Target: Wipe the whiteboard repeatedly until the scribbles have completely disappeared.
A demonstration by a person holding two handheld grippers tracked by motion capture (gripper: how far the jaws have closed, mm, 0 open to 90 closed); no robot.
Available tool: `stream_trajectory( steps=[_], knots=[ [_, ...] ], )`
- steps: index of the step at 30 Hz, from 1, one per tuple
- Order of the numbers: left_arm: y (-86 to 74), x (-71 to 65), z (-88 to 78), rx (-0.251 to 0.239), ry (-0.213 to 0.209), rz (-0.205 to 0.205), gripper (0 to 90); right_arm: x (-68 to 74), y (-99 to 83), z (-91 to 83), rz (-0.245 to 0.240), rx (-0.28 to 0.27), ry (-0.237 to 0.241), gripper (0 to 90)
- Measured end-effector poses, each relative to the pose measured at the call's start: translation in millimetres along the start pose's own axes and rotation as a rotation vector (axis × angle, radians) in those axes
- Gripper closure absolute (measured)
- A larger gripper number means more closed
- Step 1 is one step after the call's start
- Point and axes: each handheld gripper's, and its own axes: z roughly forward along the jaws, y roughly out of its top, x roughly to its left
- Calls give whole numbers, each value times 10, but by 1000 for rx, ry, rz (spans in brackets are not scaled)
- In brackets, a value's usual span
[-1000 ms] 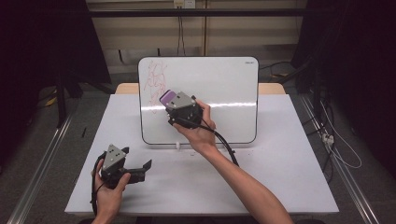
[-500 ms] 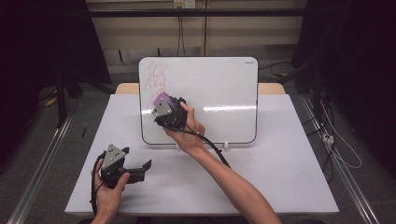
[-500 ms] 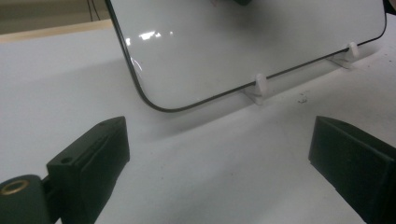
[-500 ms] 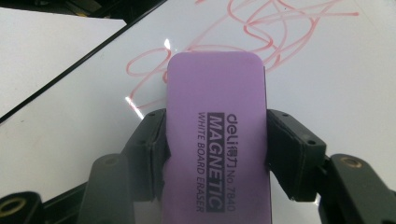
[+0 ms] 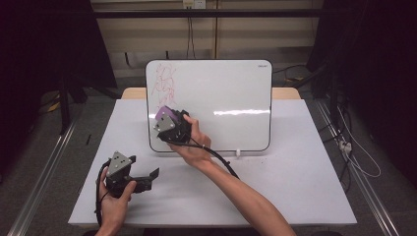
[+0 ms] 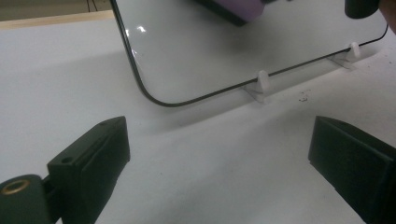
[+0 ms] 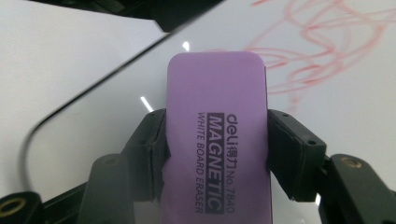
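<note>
A whiteboard (image 5: 226,93) stands upright on small white feet near the table's middle, with red scribbles (image 5: 167,86) in its upper left. My right gripper (image 5: 166,118) is shut on a purple magnetic whiteboard eraser (image 5: 165,115), held against the board's lower left, just below the scribbles. In the right gripper view the eraser (image 7: 215,140) sits between both jaws, the red marks (image 7: 317,37) beyond it at upper right. My left gripper (image 5: 150,176) rests low on the table at front left, open and empty. Its view shows the board's lower corner (image 6: 149,93) ahead.
The white table (image 5: 295,167) has free room at right and in front. The board's white feet (image 6: 261,84) stand on it. A black cable (image 5: 221,160) trails from the right gripper along the forearm. Dark floor and metal rails flank the table.
My right gripper has carried the eraser leftward and slightly down across the board, from near its middle to the lower left. The left gripper has stayed put.
</note>
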Motion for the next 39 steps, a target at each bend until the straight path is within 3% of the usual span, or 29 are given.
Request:
stream_trajectory(
  steps=[4,8,9,10,12,16,21,24,28,36,39],
  knots=[
    [5,-1,6,1,-3,8,53,-344,-10,-10,84,-10,-40,415],
    [4,-8,19,7,-4,8,53,-648,12,-29,124,-14,-99,415],
    [4,-8,22,5,-5,7,53,-691,12,-28,145,-13,-92,415],
    [3,-8,23,6,-3,7,53,-697,5,-25,151,-15,-86,415],
    [2,-7,26,8,-3,10,53,-611,2,-22,118,-14,-94,415],
    [3,-11,28,10,2,13,53,-285,-5,-2,50,-18,-58,415],
    [20,-11,37,5,16,15,53,57,-17,25,23,-28,-7,415],
    [20,-10,53,10,7,16,53,159,4,53,23,-38,4,414],
    [14,1,37,7,6,12,53,82,19,64,13,-40,2,414],
    [20,5,33,5,8,14,53,-483,147,103,100,-41,-72,415],
    [15,6,31,4,10,9,53,-524,198,120,94,-28,-82,415]
  ],
)
